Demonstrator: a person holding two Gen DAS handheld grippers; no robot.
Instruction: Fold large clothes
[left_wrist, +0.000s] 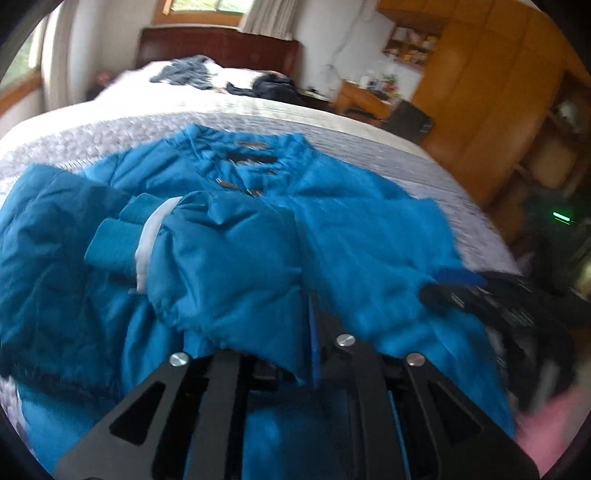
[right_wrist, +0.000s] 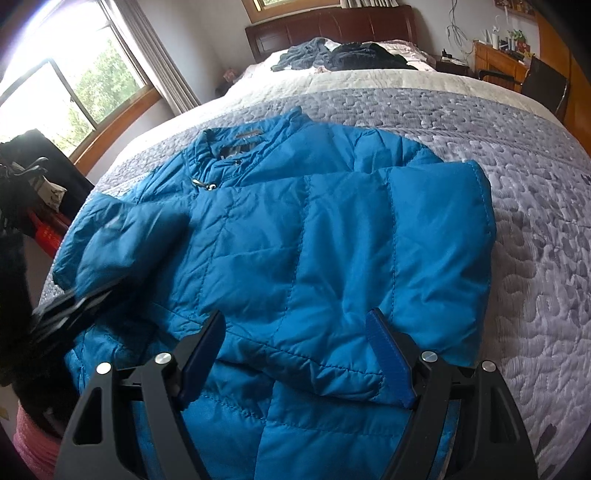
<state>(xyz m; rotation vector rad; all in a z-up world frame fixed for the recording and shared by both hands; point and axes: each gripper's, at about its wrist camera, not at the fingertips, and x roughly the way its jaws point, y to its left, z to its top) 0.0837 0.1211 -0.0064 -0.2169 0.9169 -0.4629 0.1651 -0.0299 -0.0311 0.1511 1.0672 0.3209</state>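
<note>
A blue puffer jacket (right_wrist: 295, 229) lies front-up on the bed, collar toward the headboard, and its right side is folded over the middle. My left gripper (left_wrist: 295, 321) is shut on the jacket's sleeve (left_wrist: 221, 251). The sleeve's fabric bunches over the fingers, leaving only one blue pad (left_wrist: 314, 332) in sight, and its knit cuff (left_wrist: 110, 243) points left. In the right wrist view the left gripper (right_wrist: 66, 310) is a dark blur at the jacket's left edge. My right gripper (right_wrist: 295, 328) is open just above the jacket's lower part, with nothing between its fingers. The left wrist view also shows the right gripper (left_wrist: 461, 291), at the jacket's right edge.
The grey quilted bed cover (right_wrist: 517, 221) is bare to the right of the jacket. Dark clothes (right_wrist: 340, 53) are piled near the wooden headboard (right_wrist: 332, 26). Right of the bed stand a desk and chair (right_wrist: 543, 81) and a wardrobe (left_wrist: 480, 92). A window (right_wrist: 74, 85) is on the left.
</note>
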